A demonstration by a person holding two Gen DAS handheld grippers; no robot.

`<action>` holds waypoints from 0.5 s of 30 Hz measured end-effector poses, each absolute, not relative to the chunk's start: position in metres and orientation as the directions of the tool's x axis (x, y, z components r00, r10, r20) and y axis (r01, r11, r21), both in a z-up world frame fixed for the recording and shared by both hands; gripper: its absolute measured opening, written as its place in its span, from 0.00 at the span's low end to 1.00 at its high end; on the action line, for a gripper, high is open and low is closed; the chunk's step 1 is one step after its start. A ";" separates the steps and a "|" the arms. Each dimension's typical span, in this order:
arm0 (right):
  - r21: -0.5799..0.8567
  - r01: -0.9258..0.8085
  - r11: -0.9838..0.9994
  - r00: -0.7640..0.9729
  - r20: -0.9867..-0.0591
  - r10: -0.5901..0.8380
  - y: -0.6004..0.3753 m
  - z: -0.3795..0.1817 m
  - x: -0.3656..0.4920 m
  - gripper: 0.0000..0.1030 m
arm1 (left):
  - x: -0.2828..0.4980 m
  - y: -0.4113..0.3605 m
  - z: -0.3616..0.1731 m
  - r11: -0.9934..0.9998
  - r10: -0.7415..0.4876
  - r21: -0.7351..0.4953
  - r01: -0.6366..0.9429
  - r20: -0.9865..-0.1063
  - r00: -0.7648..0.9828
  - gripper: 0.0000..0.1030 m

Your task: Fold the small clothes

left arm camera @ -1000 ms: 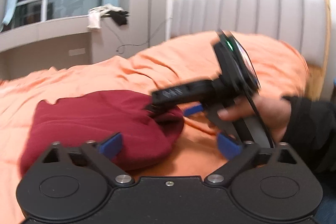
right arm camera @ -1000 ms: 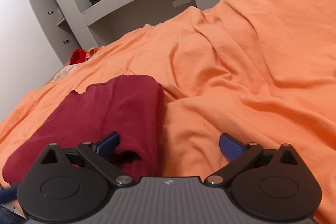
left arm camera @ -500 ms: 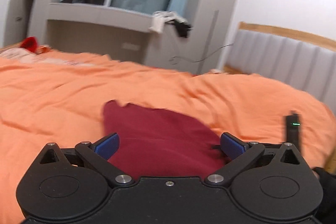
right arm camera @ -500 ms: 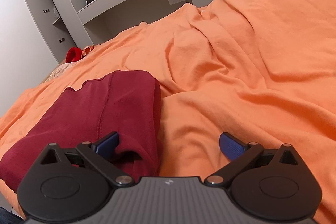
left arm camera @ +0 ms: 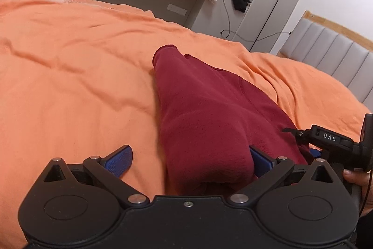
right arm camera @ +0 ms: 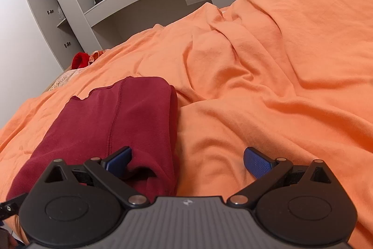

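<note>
Item: maroon garment (left arm camera: 209, 113), folded into a long bundle, lying on the orange bedspread (left arm camera: 70, 76), its near end at the bed's near edge.
My left gripper (left arm camera: 186, 159): jaws spread wide, the bundle's near end between them, nothing clamped.
My right gripper (right arm camera: 186, 159): jaws likewise apart, left fingertip (right arm camera: 119, 159) over the garment's right fold, right fingertip above bare bedspread.

Counted: one maroon garment (left arm camera: 209, 113), one orange bedspread (left arm camera: 77, 67), two grippers, left gripper (left arm camera: 190, 161) and right gripper (right arm camera: 187, 159), one padded headboard (left arm camera: 335, 57).
</note>
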State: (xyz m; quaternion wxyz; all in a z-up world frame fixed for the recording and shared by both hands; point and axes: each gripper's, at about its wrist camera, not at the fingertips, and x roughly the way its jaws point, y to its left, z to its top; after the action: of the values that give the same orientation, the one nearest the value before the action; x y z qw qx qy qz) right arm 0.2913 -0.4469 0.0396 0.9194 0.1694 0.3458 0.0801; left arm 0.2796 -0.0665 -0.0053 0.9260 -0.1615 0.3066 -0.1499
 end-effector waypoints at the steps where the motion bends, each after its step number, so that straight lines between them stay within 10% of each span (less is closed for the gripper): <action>1: 0.367 -0.030 0.930 0.748 -0.609 0.264 -0.447 0.039 0.292 1.00 | 0.278 -0.066 -0.007 0.904 -0.378 -0.385 0.188 -0.510 0.773 1.00; 12: 0.460 -0.083 0.884 0.800 -0.498 0.334 -0.454 0.049 0.281 0.98 | 0.277 -0.070 -0.010 0.910 -0.369 -0.364 0.197 -0.497 0.785 1.00; 15: 0.471 -0.105 0.876 0.815 -0.464 0.347 -0.451 0.054 0.280 0.79 | 0.277 -0.070 -0.010 0.910 -0.368 -0.364 0.197 -0.496 0.786 1.00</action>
State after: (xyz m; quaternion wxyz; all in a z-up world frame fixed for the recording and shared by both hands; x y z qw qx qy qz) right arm 0.2801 -0.4514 0.0539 0.9274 0.2174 0.2789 0.1219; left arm 0.2768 -0.0704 -0.0099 0.9334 -0.1479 0.2898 -0.1512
